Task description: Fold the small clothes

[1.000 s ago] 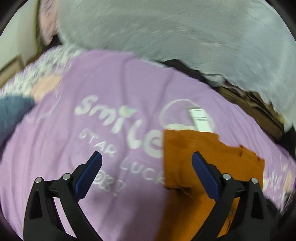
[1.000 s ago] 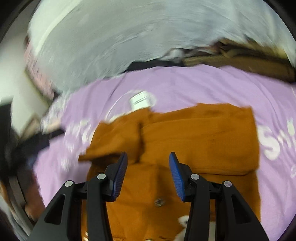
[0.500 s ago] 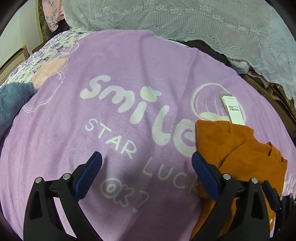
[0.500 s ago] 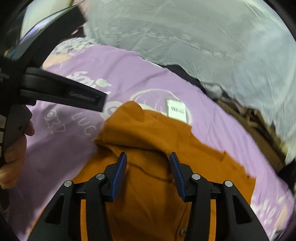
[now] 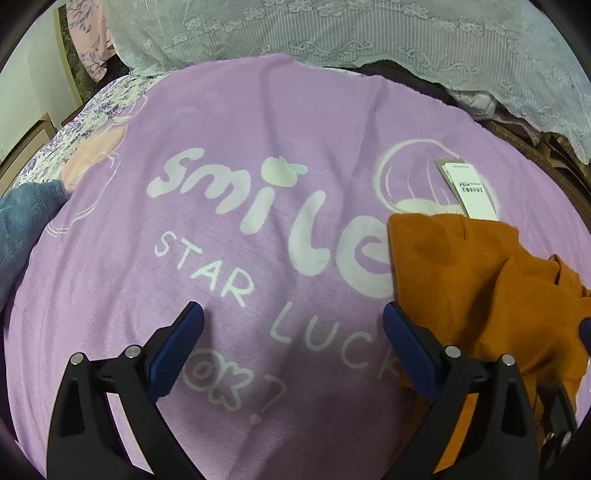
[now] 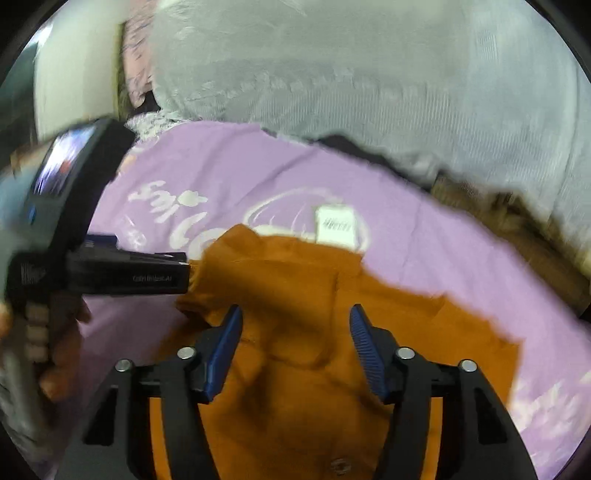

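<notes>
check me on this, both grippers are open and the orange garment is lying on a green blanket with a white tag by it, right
Not quite: the blanket is purple, not green, as the left wrist view shows. The rest holds: the left gripper and right gripper are open, and the orange garment lies on it beside a white tag.

the purple blanket (image 5: 258,147) reads "smile star luck ok?"; the white tag's (image 5: 471,190) print is illegible.

Ahead of the tool spreads a purple blanket (image 5: 258,155) printed with white lettering. Beyond its far edge hangs a pale lace cover (image 5: 332,29). Far left stand a cream wall (image 5: 26,74) and floral bedding (image 5: 107,99).
</notes>
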